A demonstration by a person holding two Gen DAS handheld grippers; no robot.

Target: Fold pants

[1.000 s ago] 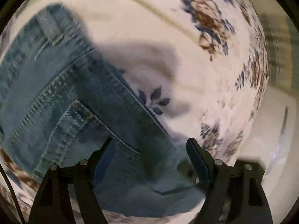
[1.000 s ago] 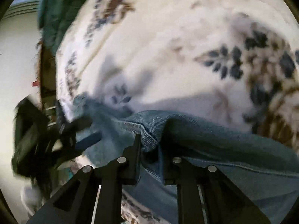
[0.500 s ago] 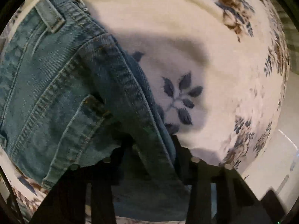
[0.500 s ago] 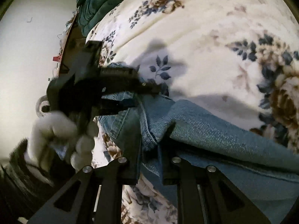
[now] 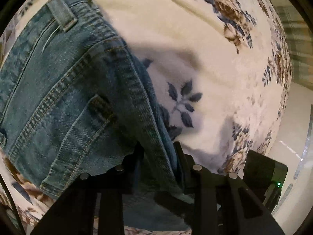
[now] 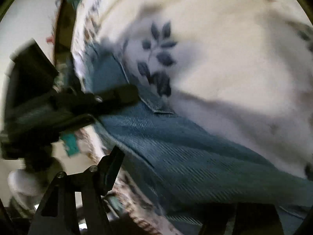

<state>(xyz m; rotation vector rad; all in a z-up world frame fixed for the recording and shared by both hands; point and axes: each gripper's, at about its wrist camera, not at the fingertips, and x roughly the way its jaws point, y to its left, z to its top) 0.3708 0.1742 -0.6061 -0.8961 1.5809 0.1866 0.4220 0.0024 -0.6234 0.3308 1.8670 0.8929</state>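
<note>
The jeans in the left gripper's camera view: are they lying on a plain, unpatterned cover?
No: the jeans lie on a cream blanket printed with blue leaves and brown flowers.

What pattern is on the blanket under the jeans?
Cream blanket with blue and brown flowers, clearest in the left wrist view.

No text, label, brand or number can be read in either view.
</note>
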